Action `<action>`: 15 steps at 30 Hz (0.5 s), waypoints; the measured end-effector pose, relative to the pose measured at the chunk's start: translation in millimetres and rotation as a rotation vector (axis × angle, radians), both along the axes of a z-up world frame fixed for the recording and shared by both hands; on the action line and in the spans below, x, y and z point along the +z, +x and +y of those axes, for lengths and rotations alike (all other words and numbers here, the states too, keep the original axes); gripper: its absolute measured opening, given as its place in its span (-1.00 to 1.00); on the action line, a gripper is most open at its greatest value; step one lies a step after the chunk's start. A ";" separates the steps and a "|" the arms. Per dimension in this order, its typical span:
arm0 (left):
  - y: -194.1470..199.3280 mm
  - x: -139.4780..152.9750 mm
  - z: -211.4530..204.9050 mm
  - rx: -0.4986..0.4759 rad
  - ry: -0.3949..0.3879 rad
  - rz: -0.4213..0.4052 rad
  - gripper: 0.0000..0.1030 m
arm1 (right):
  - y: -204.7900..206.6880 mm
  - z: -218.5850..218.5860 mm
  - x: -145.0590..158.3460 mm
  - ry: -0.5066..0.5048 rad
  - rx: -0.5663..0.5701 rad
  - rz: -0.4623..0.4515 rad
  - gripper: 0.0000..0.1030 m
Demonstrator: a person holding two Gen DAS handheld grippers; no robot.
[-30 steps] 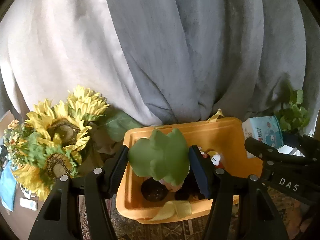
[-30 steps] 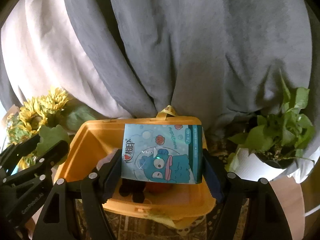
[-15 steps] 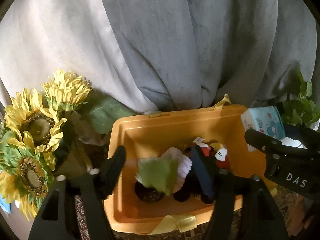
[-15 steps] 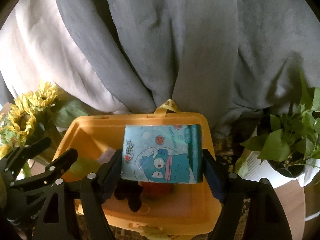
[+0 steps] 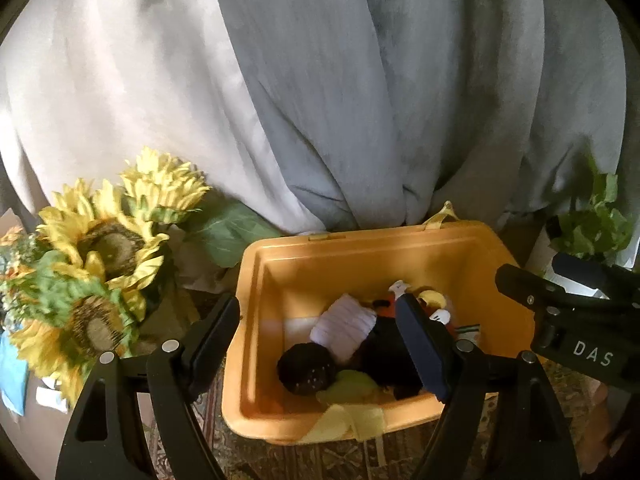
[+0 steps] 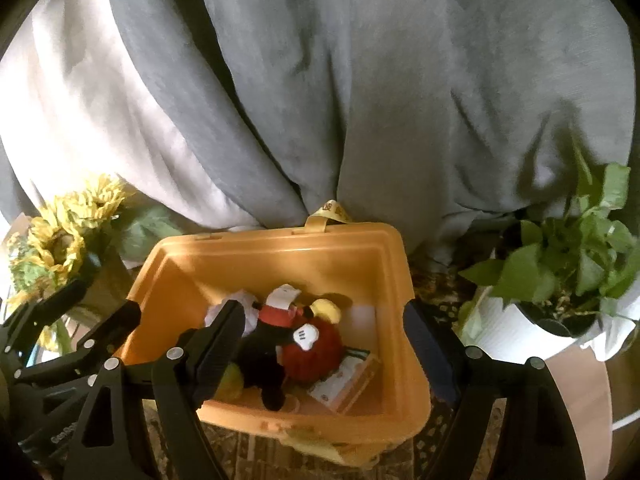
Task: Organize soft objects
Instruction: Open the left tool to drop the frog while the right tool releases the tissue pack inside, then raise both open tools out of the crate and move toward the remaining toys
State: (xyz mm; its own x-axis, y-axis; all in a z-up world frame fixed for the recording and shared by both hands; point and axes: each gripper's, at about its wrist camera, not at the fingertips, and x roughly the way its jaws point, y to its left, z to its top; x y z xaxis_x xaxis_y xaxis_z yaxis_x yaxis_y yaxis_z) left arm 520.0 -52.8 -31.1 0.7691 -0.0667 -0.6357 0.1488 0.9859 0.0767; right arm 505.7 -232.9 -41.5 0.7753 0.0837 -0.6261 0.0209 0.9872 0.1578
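Note:
An orange plastic bin stands on a patterned cloth before a grey curtain. Inside lie a black, red and yellow mouse plush, a white knitted piece, a green plush and a tissue pack at the bin's right. My left gripper is open and empty above the bin's left half. My right gripper is open and empty above the bin; it also shows at the right of the left wrist view.
A sunflower bunch stands left of the bin. A potted green plant in a white pot stands to the right. The grey curtain hangs close behind the bin.
My left gripper opened and dropped the green plush into the bin. My right gripper opened and the blue tissue pack fell into the bin. Both views now look further down into the bin.

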 end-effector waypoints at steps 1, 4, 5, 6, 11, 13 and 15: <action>-4.3 2.3 0.6 0.003 -0.003 -0.006 0.56 | -3.9 -0.3 2.2 0.003 0.002 -0.005 0.60; -17.3 8.8 1.9 0.007 -0.010 -0.027 0.56 | -21.3 -0.6 11.1 0.000 0.000 -0.034 0.60; -23.6 11.8 2.0 0.010 -0.010 -0.033 0.56 | -27.9 -0.5 14.5 -0.007 -0.001 -0.045 0.60; -28.7 14.4 1.8 0.012 -0.011 -0.039 0.56 | -32.4 -0.7 16.5 -0.012 -0.003 -0.053 0.60; -57.0 24.8 1.5 0.020 -0.014 -0.068 0.57 | -64.2 -3.3 31.1 -0.043 -0.012 -0.098 0.60; -69.8 28.5 1.6 0.018 -0.022 -0.076 0.57 | -77.5 -5.9 35.8 -0.046 -0.020 -0.113 0.60; -81.4 32.4 1.4 0.016 -0.026 -0.084 0.57 | -89.5 -8.5 38.9 -0.049 -0.028 -0.122 0.60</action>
State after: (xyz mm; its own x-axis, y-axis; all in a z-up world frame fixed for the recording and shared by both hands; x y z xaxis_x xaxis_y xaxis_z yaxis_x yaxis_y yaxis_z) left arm 438.7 -51.4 1.2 0.8205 -0.0701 -0.5674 0.1276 0.9899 0.0622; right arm 416.2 -241.4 -2.6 0.8476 0.0321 -0.5296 0.0324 0.9932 0.1120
